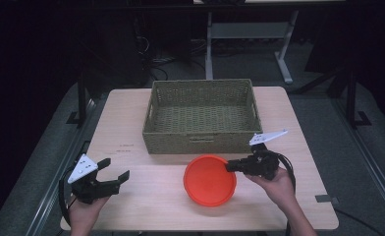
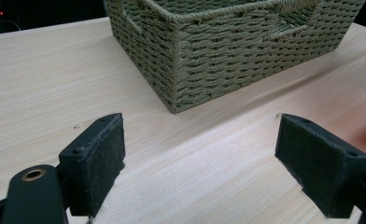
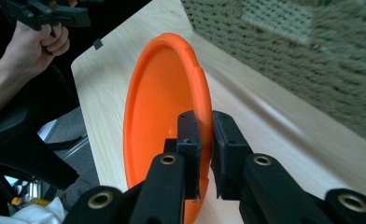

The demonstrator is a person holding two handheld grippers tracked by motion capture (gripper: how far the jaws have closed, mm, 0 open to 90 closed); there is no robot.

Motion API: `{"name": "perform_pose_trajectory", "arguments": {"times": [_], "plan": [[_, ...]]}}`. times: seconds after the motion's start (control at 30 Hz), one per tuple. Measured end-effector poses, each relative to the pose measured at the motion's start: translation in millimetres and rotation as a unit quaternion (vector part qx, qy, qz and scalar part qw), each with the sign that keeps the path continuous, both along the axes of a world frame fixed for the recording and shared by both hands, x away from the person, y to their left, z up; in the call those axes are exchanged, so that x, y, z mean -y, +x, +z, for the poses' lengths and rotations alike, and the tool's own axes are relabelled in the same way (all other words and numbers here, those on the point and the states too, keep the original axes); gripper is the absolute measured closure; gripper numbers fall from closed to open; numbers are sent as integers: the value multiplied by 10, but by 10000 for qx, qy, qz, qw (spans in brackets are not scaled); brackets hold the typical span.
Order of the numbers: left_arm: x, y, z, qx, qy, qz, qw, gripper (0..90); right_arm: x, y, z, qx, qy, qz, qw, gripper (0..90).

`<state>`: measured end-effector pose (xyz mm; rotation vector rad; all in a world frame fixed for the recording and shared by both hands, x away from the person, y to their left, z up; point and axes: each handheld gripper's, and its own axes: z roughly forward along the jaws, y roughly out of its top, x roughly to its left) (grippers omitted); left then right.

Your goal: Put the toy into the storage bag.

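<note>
One orange plate point(image 3: 162, 112) sits clamped by its rim in the right hand-held gripper point(image 3: 205, 135), near the basket point(image 1: 200, 115).

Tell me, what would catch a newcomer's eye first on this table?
First the bright orange plate near the front edge of the pale wooden table; the right gripper is shut on its rim, one of its black fingers inside the rim, the other outside. Just behind the plate stands an empty, greenish woven basket. At the front left, the left gripper hangs wide open over bare wood, holding nothing.
</note>
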<state>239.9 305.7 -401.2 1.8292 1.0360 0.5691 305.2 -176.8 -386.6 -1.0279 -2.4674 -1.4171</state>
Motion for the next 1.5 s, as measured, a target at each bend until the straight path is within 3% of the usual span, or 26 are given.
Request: {"name": "perform_pose_trajectory", "arguments": {"times": [0.37,0.6,1.5], "plan": [[13,4,-2,-6,51,-28,10000,154,139,-14,225,243,-216,-57,9995,821],[11,0,-3,-6,64,-13,10000,154,204,24,320,258,-317,-120,9991,821],[-2,6,-2,-14,6,27,10000,154,360,166,788,521,-446,-313,9972,821]]}}
